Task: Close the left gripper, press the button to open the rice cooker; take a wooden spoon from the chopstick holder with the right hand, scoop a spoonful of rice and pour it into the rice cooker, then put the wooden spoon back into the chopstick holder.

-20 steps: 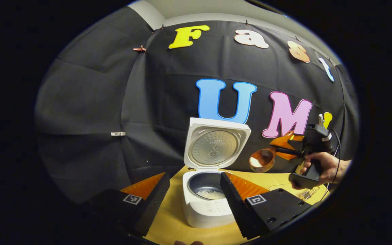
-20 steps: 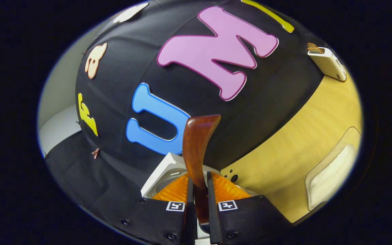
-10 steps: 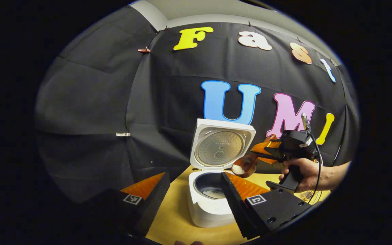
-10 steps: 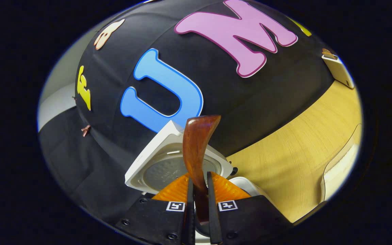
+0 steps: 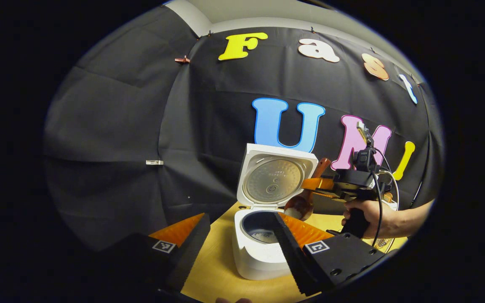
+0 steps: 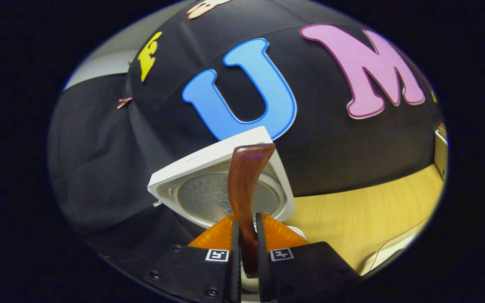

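Left gripper view: rice cooker (image 5: 259, 256) sits on the wooden table (image 5: 221, 273), lid (image 5: 274, 179) swung up & standing open at the far side, metal inner plate facing the camera. Dark inner pot (image 5: 257, 223) is exposed w/ a little white rice (image 5: 263, 236) at the bottom. Left gripper (image 5: 236, 242) hangs near the cooker's front, fingers spread wide apart, nothing between them; its right finger (image 5: 286, 246) overlaps the pot's right rim in the frame, can't tell if touching.

Right gripper (image 5: 322, 185) comes in from the right, held by a person's hand (image 5: 371, 212) w/ a cable looping down past it. It grips the wooden spoon (image 5: 303, 198) by the handle: bowl end tipped down, just above the cooker's right rim & just beside the lid's lower right corner; handle end sticks up past the fingers. Some white shows in the spoon bowl, too small to be sure it's rice.

Right gripper view: right gripper (image 6: 246, 252) has both fingers clamped tight on the spoon's handle (image 6: 244, 189), which rises straight up btw them & curves at the top. Behind the handle the open lid (image 6: 209, 185) is tilted, inner plate visible. A bit of white cooker body shows just beyond the fingers. Table (image 6: 364, 223) runs off to the right, w/ the edge of a pale container (image 6: 394, 250) at the lower right, too cut off to ID.
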The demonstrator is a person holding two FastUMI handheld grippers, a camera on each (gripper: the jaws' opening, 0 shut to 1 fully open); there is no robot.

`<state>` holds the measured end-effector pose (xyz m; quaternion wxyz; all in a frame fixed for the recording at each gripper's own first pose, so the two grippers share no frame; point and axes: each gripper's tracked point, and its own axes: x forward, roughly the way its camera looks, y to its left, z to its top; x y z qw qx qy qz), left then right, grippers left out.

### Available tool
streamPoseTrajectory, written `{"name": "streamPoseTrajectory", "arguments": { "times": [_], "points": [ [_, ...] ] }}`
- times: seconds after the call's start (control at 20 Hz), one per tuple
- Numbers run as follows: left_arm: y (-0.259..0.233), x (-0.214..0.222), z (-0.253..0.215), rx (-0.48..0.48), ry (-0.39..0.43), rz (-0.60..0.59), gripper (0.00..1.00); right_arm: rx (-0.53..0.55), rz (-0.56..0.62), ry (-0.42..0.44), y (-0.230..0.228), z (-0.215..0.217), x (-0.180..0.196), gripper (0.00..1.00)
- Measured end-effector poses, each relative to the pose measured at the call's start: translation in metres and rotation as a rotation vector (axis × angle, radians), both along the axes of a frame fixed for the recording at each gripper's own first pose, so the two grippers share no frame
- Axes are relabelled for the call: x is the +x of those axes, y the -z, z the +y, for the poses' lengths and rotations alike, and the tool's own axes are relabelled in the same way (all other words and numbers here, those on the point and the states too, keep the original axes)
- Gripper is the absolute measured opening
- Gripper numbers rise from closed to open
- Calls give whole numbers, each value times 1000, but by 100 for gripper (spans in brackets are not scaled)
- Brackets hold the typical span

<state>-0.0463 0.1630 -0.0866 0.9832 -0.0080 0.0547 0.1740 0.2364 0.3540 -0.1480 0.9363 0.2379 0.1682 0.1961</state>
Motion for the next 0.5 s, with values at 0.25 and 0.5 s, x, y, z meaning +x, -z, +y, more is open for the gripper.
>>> {"name": "streamPoseTrajectory", "arguments": {
  "times": [0.25, 0.5],
  "points": [
    [2, -3, 0, -14, -4, -3, 95, -101, -91, -74, -12, 18, -9, 20],
    [3, -7, 4, -19, -15, -12, 95, -218, -177, -127, -17, 31, -9, 20]
  ]
}}
